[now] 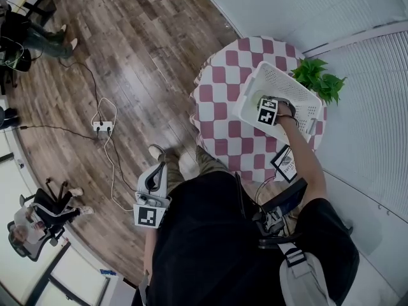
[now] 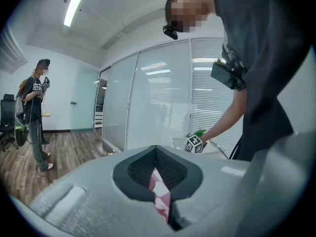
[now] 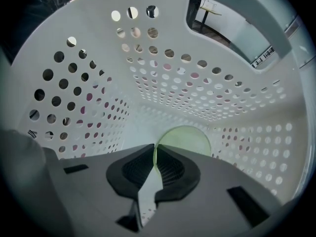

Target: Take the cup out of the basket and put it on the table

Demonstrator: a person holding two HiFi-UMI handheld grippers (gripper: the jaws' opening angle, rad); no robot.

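Both closed: R tongs [image 3: 155, 151] vert. in basket [image 3: 197, 83] on cup [image 3: 186, 139] rim; L tongs [image 2: 156, 153] empty, near-level.

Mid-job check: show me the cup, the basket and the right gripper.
cup [image 3: 185, 141]: right gripper view, middle of its green round face.
basket [image 1: 287, 91]: head view, perforated white inner wall.
right gripper [image 3: 155, 147]: right gripper view, midway between its fingertips.

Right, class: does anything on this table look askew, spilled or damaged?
Nothing looks spilled or broken. Only the white basket stands out: it sits askew to the squares of the checked tablecloth, off towards the side of the table by the plant.
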